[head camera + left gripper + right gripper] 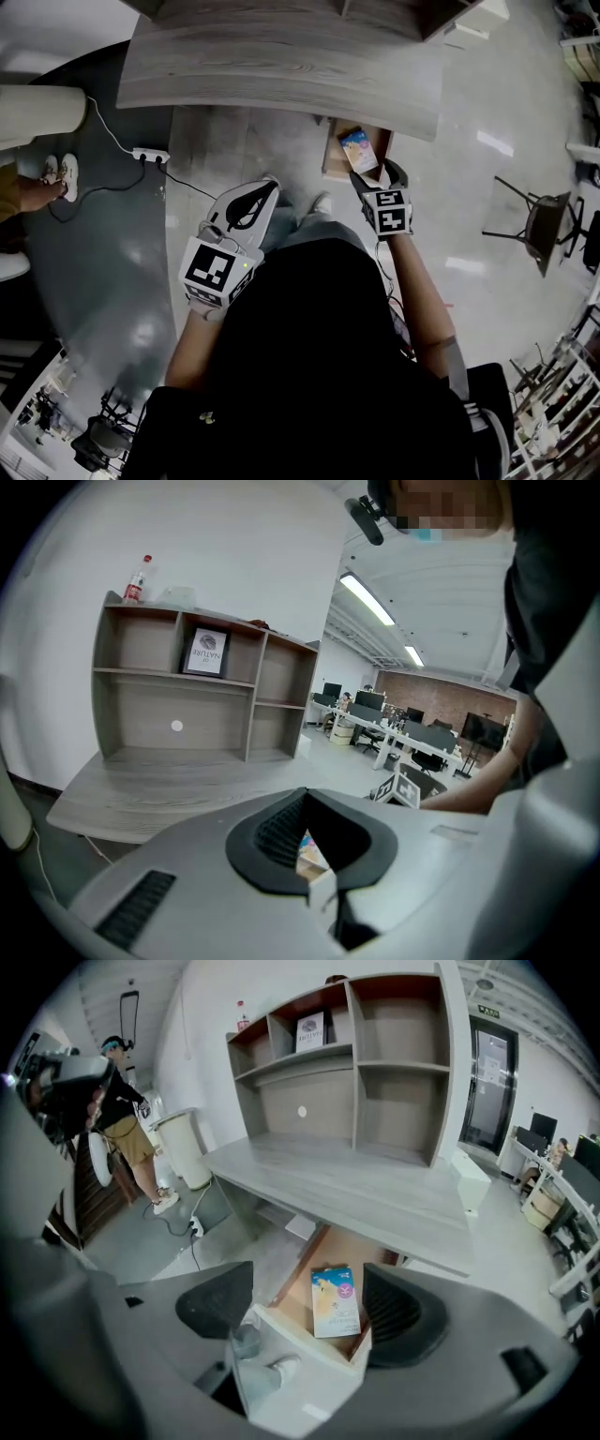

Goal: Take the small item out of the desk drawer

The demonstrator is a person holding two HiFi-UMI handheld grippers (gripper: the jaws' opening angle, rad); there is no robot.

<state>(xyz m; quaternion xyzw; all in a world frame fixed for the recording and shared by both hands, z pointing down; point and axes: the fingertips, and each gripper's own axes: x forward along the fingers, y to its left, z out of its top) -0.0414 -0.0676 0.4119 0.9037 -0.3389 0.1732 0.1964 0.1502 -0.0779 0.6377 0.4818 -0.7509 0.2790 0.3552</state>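
Under the grey wooden desk (281, 66) a drawer (330, 155) stands pulled out. A small colourful packet (359, 150) lies flat on the drawer's wooden bottom. My right gripper (377, 176) hovers just above the drawer's front and is open. In the right gripper view the packet (336, 1300) shows between the two black pads (217, 1299), apart from both, inside the drawer (317, 1262). My left gripper (262, 192) hangs left of the drawer over the floor, its tips together with nothing held. In the left gripper view its pads (277, 836) meet.
A shelf unit (375, 1063) stands on the desk (347, 1180), with a bottle (138, 578) on top and a framed card (206, 652) inside. A power strip (150, 155) with cables lies on the floor at left. A chair (544, 220) stands at right, and a person's legs (37, 187) show at far left.
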